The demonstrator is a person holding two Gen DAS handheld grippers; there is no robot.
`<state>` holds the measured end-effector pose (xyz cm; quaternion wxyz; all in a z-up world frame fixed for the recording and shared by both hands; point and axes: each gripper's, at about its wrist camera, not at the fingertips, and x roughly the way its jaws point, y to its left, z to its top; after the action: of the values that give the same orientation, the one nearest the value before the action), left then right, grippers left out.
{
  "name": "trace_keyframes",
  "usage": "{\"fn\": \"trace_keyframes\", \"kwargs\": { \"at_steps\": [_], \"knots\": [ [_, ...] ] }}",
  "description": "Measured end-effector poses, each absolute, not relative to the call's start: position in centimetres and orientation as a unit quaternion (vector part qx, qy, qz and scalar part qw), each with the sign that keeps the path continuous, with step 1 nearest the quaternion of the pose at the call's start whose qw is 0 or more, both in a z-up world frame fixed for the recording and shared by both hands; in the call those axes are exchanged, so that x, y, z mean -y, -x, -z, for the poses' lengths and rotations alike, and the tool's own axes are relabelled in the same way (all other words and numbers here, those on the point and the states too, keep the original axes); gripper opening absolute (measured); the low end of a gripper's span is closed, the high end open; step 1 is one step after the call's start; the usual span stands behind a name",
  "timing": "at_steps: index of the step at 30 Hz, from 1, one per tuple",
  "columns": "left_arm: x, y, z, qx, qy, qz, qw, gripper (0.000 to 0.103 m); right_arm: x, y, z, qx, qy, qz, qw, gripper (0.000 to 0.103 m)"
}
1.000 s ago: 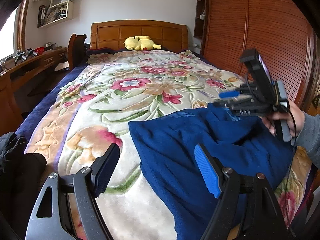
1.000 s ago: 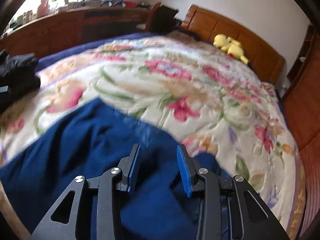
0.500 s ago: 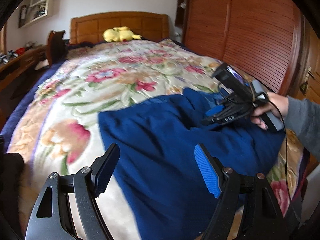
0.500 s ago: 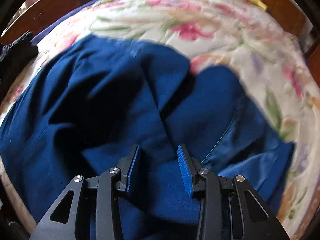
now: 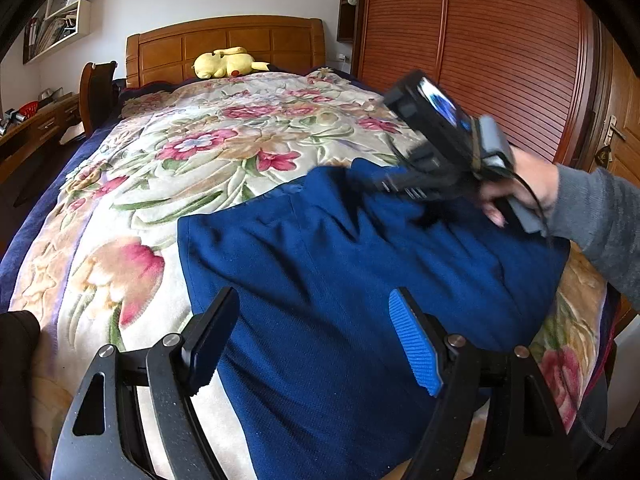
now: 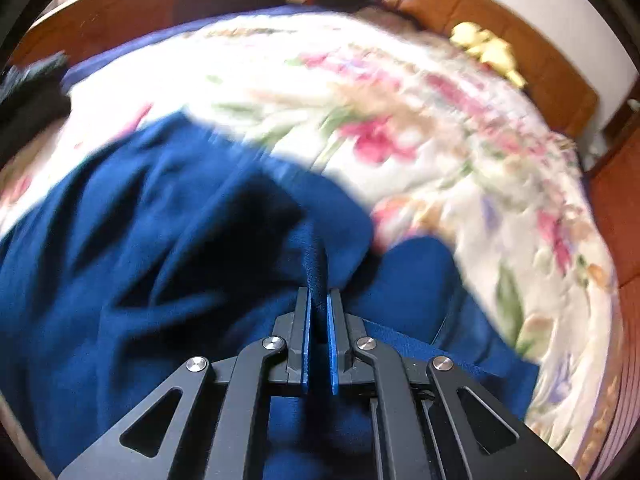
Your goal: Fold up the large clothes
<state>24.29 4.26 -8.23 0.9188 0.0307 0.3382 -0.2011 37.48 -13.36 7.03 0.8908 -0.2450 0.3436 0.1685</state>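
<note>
A large dark blue garment (image 5: 340,280) lies crumpled on the floral bedspread (image 5: 192,168) near the foot of the bed. My left gripper (image 5: 316,336) is open and empty, hovering just above the garment's near part. My right gripper (image 6: 318,312) is shut on a raised fold of the blue garment (image 6: 160,248) and lifts it a little. In the left wrist view the right gripper (image 5: 380,182) sits at the garment's far right edge, held by a hand in a grey sleeve.
A yellow plush toy (image 5: 226,63) lies by the wooden headboard (image 5: 224,42). A wooden wardrobe (image 5: 480,48) runs along the right side. A desk (image 5: 36,128) and chair stand left. Dark clothing (image 5: 16,344) lies at the bed's near left corner.
My right gripper has come down onto the garment, closed on a fold of it and lifted it. My left gripper has stayed open above the garment.
</note>
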Motion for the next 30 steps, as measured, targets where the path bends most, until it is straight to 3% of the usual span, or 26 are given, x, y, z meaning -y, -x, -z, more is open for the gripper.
{"fn": "trace_keyframes", "kwargs": {
  "at_steps": [7,14,21,30],
  "knots": [
    [-3.9,-23.9,8.2,-0.334,-0.033,0.202,0.920,0.078,12.1,-38.4,-8.4,-0.294,0.237,-0.130,0.917,0.008],
    [-3.7,-23.5,7.7,-0.327,-0.029,0.202,0.923,0.078,18.1,-37.6,-9.7,-0.321,0.157,-0.074,0.931,0.038],
    [-2.8,-22.9,7.4,-0.323,-0.031,0.207,0.923,0.078,27.2,-33.5,-8.1,-0.370,0.082,-0.030,0.925,0.040],
    [-0.7,-21.9,7.8,-0.326,-0.038,0.212,0.920,0.078,32.0,-25.4,-4.6,-0.389,0.052,-0.016,0.919,0.040]
  ]
}}
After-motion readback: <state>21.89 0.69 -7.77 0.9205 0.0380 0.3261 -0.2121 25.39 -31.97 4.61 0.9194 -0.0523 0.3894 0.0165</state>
